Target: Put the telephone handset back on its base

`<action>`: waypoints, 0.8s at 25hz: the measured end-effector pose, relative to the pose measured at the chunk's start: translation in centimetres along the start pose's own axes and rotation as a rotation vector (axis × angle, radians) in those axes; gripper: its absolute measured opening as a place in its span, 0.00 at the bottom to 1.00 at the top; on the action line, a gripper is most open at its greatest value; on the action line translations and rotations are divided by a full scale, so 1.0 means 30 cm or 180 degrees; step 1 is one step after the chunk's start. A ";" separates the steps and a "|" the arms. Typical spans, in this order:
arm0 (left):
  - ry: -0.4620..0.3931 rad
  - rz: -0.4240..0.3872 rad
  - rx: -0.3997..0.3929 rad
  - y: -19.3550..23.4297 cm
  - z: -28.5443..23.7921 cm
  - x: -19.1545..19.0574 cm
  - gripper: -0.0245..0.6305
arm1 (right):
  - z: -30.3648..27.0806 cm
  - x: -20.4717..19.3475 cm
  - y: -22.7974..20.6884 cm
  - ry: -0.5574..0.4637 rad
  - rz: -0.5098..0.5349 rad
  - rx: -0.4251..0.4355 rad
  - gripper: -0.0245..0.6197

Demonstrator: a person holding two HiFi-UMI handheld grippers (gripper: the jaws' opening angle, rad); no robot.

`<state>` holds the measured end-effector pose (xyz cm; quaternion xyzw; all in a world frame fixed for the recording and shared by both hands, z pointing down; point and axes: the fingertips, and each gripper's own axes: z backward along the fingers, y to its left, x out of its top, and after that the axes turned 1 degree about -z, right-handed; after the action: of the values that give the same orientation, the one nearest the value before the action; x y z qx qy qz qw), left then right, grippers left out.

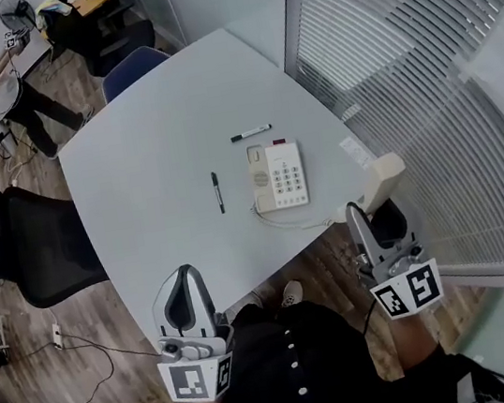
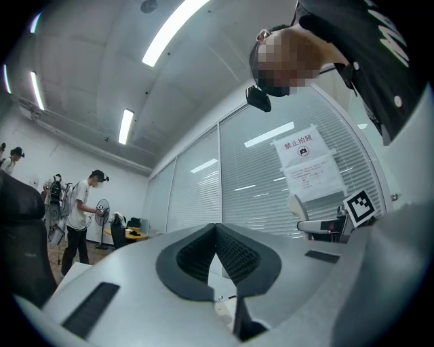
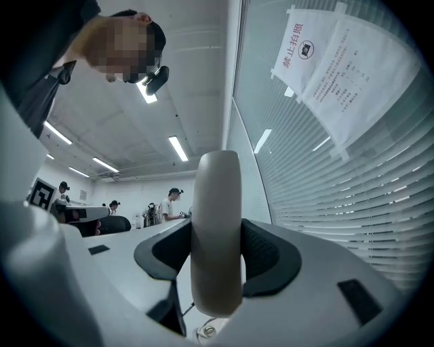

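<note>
Left gripper (image 1: 184, 275) held low before torso, pointing roughly level toward table (image 1: 150, 155); fingers pressed together, nothing between. Right gripper (image 1: 357, 217) likewise near level, off table's near right edge; pads clamped on cream handset (image 1: 383, 179), which stands upright between fingers, upper end rising above them. Phone base (image 1: 278, 174) lies on table ahead-left of right fingers and ahead-right of left fingers, apart from handset. Cord (image 1: 289, 224) trails from base toward right fingers.
</note>
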<state>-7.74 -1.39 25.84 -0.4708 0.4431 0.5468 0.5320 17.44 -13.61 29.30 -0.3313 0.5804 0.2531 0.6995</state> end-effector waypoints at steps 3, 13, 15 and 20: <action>0.0023 -0.0034 -0.0060 -0.001 -0.021 -0.010 0.06 | -0.030 -0.029 -0.007 0.0053 -0.0034 0.0024 0.40; 0.0050 -0.0065 -0.0006 0.122 -0.130 -0.033 0.06 | -0.185 -0.084 0.014 0.0143 -0.0060 0.0066 0.40; 0.0072 -0.0052 0.0008 0.146 -0.144 -0.046 0.06 | -0.214 -0.101 0.021 0.0196 -0.0062 0.0069 0.40; 0.0165 0.0016 0.0040 0.203 -0.161 -0.092 0.06 | -0.268 -0.154 0.043 0.0345 -0.0061 0.0084 0.40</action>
<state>-13.66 -6.85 27.68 -0.4803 0.4614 0.5329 0.5219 10.40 -18.72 32.75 -0.3408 0.6175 0.2204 0.6738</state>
